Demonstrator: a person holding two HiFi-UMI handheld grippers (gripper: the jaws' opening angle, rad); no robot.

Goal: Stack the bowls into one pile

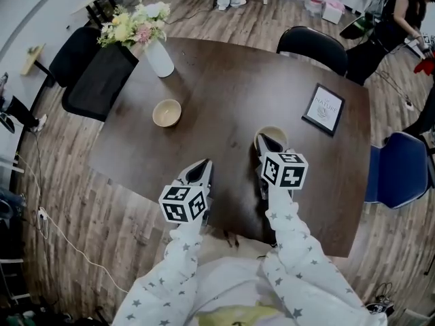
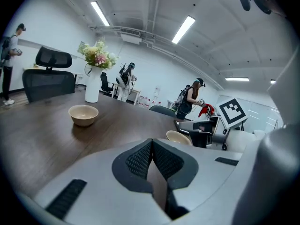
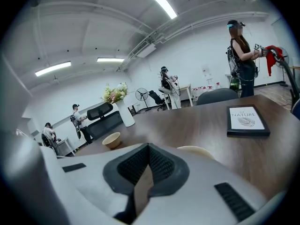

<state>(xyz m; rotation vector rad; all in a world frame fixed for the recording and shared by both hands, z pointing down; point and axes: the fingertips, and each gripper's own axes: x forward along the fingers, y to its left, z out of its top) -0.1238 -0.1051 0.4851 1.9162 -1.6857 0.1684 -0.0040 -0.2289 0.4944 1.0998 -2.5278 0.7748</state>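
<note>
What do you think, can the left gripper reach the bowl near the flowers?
Probably yes: only bare table lies between the left gripper and that bowl. Its jaws are shut, so they must open first.

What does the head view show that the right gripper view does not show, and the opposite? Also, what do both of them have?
Only the head view: the left gripper and the starred sleeves. Only the right gripper view: the ceiling lights and the fan. Both: the far bowl, the near bowl, the vase of flowers and the framed card on the table.
</note>
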